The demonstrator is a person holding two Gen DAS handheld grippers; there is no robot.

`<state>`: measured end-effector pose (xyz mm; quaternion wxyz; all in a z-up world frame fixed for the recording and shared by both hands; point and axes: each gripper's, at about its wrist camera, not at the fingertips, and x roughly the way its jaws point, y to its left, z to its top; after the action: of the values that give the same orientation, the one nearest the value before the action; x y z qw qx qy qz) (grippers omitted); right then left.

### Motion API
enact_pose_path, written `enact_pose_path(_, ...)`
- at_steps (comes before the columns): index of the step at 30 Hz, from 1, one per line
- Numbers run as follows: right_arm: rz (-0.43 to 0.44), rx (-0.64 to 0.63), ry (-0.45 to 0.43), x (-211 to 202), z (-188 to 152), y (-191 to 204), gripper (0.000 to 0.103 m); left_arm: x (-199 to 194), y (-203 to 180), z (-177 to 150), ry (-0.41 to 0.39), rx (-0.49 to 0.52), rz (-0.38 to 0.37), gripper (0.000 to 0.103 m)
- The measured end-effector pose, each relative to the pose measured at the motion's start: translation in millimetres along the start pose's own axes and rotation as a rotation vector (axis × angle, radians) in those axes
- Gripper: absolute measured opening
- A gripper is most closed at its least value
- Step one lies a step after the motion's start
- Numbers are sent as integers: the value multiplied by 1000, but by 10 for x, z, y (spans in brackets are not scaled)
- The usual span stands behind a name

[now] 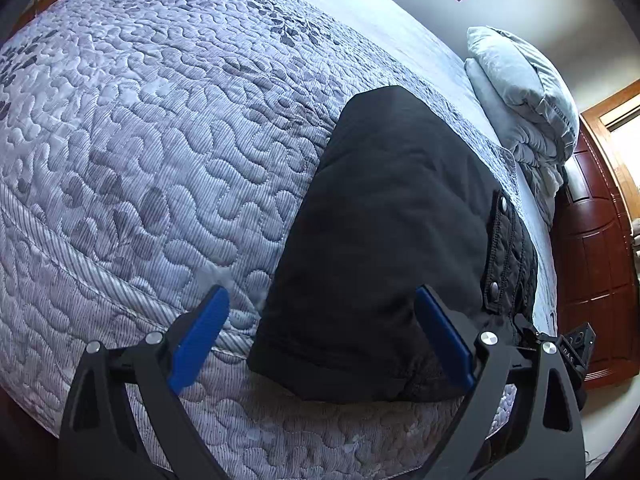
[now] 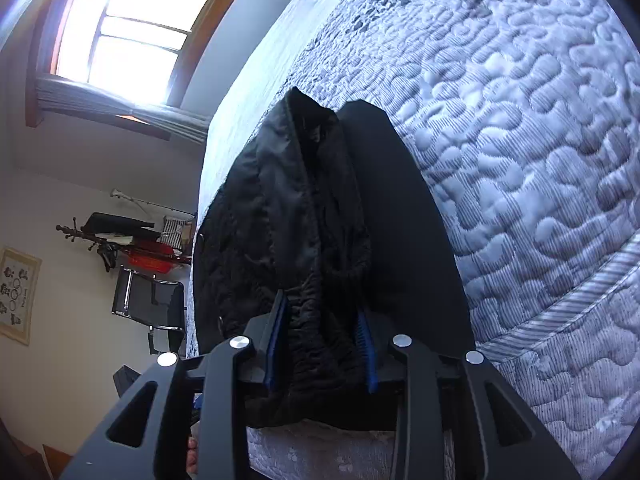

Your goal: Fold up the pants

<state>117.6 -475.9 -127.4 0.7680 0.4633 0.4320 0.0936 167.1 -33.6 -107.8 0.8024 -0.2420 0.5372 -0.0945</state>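
Covering nearly all of both views was a bed (image 1: 140,140) dressed in a grey-blue quilted bedspread (image 2: 520,140) stitched in a pebble pattern. The black pants (image 1: 380,220) lay on it near one side edge, folded into a thick oblong bundle, with a quilted part carrying metal snaps (image 1: 495,289) showing along one side. In the left wrist view a pale folded blanket (image 1: 520,92) sat further along the bed beyond the pants, and a dark wooden door (image 1: 592,260) stood past the bed's edge. In the right wrist view a bright window (image 2: 136,36) with a wooden frame showed beyond the bed, with a coat rack (image 2: 116,244) and a black chair (image 2: 148,304) against the wall below it.

The left gripper (image 1: 320,336) hung above the near end of the bundle with its blue fingers (image 1: 200,336) spread wide, one over the bedspread and one over the pants, gripping nothing. The right gripper (image 2: 320,344) had a crumpled bunch of the black pants between its partly closed blue fingers (image 2: 276,340), and the pads met the cloth on both sides.
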Motion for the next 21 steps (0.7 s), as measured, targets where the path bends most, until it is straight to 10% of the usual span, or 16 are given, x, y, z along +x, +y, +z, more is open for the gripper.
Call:
enact_pose_path(8, -42, -35, 8, -179, -60, 49, 59, 28, -61, -56, -1, 43, 34, 93)
enact_pose_path(14, -44, -35, 6, -319, -142, -2, 59, -14, -163, -110, -11, 108, 95, 96)
enact_pose_path(21, -37, -54, -3, -292, -157, 29, 26, -6, -207, -131, -2, 133, 105, 96)
